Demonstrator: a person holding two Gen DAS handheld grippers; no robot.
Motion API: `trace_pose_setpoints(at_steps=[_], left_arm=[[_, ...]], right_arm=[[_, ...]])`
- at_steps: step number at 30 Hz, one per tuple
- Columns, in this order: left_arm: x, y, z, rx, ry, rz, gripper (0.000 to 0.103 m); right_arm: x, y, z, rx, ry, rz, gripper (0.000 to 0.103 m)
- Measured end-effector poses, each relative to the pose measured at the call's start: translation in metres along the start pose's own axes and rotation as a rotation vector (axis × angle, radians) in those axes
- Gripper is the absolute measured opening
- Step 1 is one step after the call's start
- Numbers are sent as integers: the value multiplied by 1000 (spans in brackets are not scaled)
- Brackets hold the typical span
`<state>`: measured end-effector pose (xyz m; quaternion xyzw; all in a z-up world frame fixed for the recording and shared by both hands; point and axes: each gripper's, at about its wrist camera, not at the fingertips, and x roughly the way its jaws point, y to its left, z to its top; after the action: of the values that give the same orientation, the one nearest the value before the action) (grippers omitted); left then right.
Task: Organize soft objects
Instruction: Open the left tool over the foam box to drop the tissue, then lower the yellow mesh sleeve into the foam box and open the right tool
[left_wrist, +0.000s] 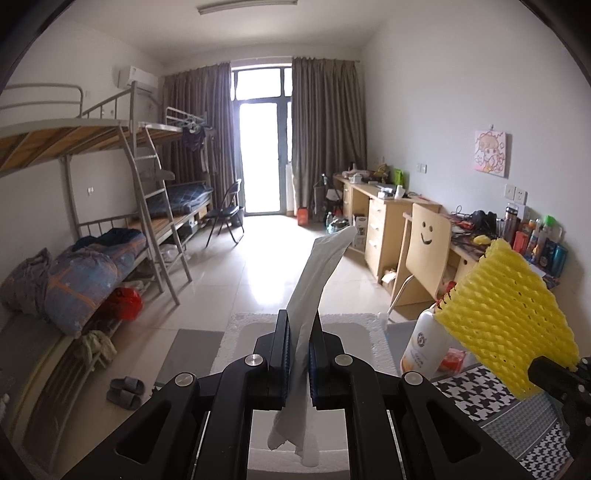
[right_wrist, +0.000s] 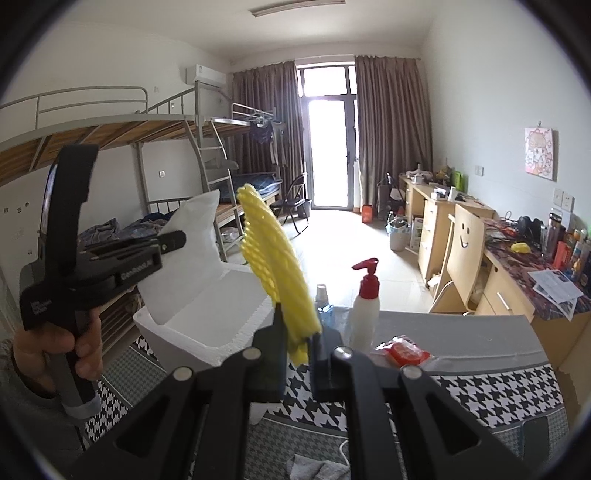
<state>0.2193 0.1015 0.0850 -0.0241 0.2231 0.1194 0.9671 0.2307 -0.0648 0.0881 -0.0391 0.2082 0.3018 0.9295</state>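
Holding both tools up over the counter (right_wrist: 480, 343), the person has a soft item pinched in each. The left gripper (left_wrist: 300, 332) has its jaws closed on a white foam sheet (left_wrist: 317, 273), which stands up out of them and tilts toward the right, a ragged end hanging below. The right gripper (right_wrist: 297, 343) has its jaws clamped on the lower edge of a yellow foam net (right_wrist: 273, 258), which rises up and to the left. From the right wrist view, the white sheet hangs above the open white foam box (right_wrist: 207, 314), with the yellow net just beside it. The person's left hand (right_wrist: 55, 350) wraps the tool's handle. On the grey counter behind the box stand a white pump bottle (right_wrist: 365, 310) with a red top and a small clear spray bottle (right_wrist: 323, 302); a red packet (right_wrist: 404, 350) lies near them.
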Motion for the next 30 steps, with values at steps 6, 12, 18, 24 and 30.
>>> trace_pose_setpoints(at_steps=[6,12,18,24,30], left_arm=[[9,3,0,-2,20,6,9],[24,8,-4,-6,61,29,9],[37,12,-9,-7,112,26,13],[41,11,-11,-8,113,38,76],[36,11,-12,0,95,70,93]], right_arm=[[6,5,2,-9,17,11,12],[12,9,4,-15,31,20,12],[19,11,4,-21,54,32,12],[27,14,4,-20,75,49,12],[25,17,8,-24,68,41,12]])
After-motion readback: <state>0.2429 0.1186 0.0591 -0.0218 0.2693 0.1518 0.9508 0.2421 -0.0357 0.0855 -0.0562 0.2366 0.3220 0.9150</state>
